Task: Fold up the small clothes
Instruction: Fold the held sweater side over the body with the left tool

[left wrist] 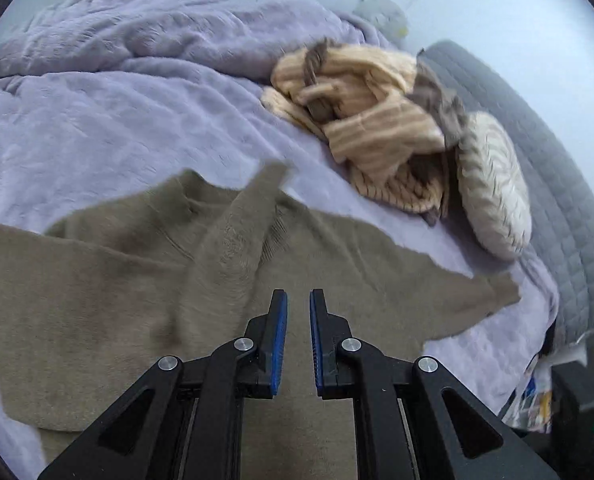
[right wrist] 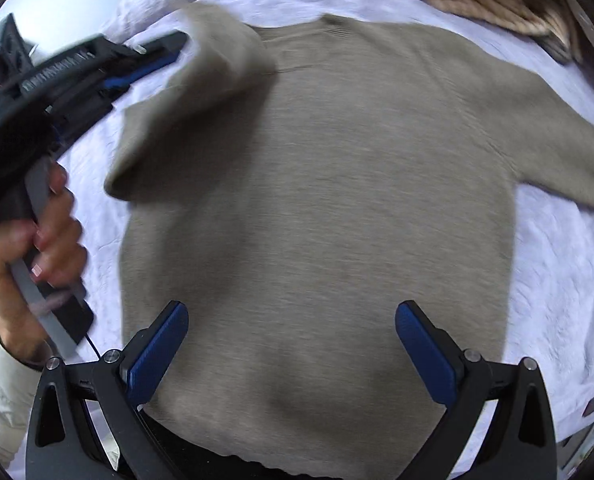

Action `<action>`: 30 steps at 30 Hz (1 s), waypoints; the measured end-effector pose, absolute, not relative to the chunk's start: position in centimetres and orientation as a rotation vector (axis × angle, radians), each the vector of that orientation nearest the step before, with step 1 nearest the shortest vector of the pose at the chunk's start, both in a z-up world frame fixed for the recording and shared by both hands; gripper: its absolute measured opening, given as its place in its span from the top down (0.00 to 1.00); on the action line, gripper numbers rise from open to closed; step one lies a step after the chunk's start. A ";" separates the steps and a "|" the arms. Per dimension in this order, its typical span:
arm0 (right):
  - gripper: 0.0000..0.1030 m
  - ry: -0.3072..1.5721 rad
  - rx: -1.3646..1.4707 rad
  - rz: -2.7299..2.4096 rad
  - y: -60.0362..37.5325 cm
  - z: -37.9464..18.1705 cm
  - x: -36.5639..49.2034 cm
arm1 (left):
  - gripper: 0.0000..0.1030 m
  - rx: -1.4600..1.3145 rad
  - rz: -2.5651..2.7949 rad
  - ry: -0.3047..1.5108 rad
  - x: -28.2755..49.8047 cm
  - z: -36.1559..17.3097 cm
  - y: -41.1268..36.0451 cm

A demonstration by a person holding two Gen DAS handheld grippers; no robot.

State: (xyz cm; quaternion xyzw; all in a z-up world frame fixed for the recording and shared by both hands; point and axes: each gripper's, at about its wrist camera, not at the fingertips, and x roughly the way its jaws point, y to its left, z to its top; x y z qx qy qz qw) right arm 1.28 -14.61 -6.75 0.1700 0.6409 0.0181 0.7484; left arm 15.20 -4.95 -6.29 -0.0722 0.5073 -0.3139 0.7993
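Lilac bed (left wrist: 77, 128) carries job. Tan sweater (right wrist: 317, 208) spread flat at centre, left sleeve flipped across chest toward 12 o'clock, likely first fold. Striped clothes pile (left wrist: 377, 120) waits at 2 o'clock. Right tongs (right wrist: 293, 352) spread wide, empty, over hem; left tongs (left wrist: 298, 344) nearly closed, empty.

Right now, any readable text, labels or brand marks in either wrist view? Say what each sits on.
None can be read.
Left gripper: pale raised lettering along its black body in the right wrist view, too blurred to read.
Printed packaging by the bed's edge in the left wrist view: coloured print, too small and blurred to read.
Olive sweater, purple blanket, striped clothes pile: no text visible.
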 end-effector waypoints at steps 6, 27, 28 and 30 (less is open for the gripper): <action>0.00 1.432 0.437 -0.059 -19.6 -8.4 -0.3 | 0.88 -0.023 -0.598 1.227 12.8 -9.9 -7.3; 0.01 1.284 0.813 0.087 -17.8 -14.7 20.3 | 0.87 -0.120 -0.252 1.308 12.5 -12.7 9.1; 0.01 1.272 0.870 0.085 -18.1 -15.5 20.5 | 0.87 -0.126 -0.254 1.308 12.6 -12.7 9.1; 0.03 1.219 0.990 0.087 -18.9 -16.6 20.2 | 0.87 -0.140 -0.255 1.308 12.9 -12.8 9.2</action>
